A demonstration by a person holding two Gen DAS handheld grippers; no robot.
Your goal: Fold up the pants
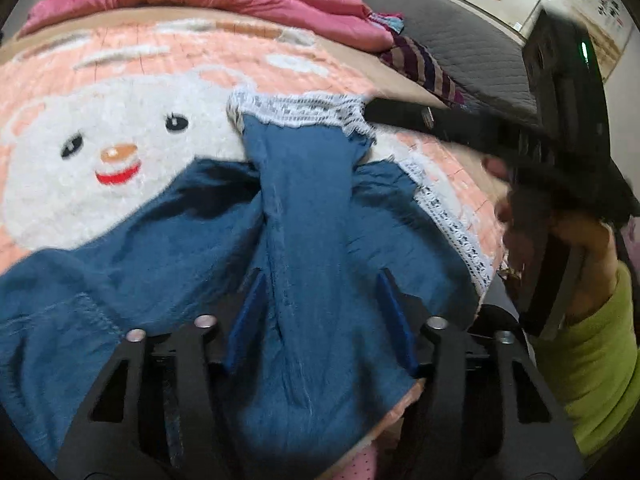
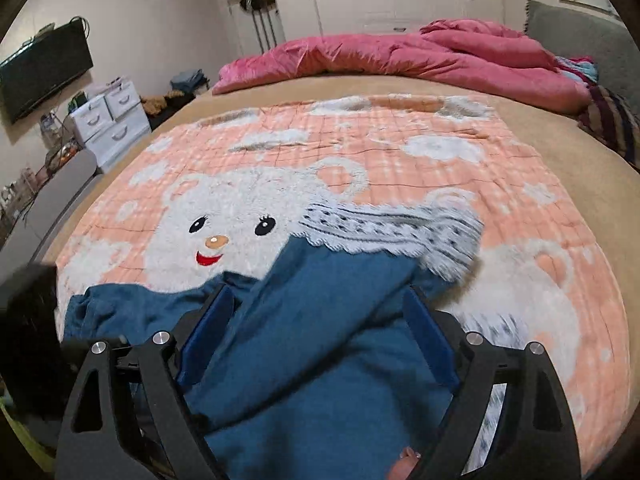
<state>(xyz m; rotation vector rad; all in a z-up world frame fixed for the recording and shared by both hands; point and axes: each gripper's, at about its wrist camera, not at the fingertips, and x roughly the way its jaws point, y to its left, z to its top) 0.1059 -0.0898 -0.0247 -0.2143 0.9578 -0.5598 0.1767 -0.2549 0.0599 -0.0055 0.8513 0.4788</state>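
Observation:
Blue pants (image 1: 312, 200) with white lace hems (image 1: 300, 110) lie on a peach bear-print blanket (image 1: 100, 92) on the bed. One leg is folded over the rest of the pants and runs toward my left gripper (image 1: 320, 276). Its blue pads stand apart with a ridge of that leg between them, and I see no squeeze on the cloth. The right gripper's black finger (image 1: 400, 118) reaches the lace hem from the right. In the right wrist view my right gripper (image 2: 318, 292) is wide open over the blue pants (image 2: 320, 320), and the lace hem (image 2: 392, 232) lies just beyond its tips.
A pink quilt (image 2: 400, 56) is heaped at the far side of the bed, with striped cloth (image 2: 612, 120) and a grey headboard (image 2: 580, 32) to the right. White drawers (image 2: 112, 120) and a wall TV (image 2: 44, 72) stand left of the bed. A lime-green sleeve (image 1: 600, 340) is at the right.

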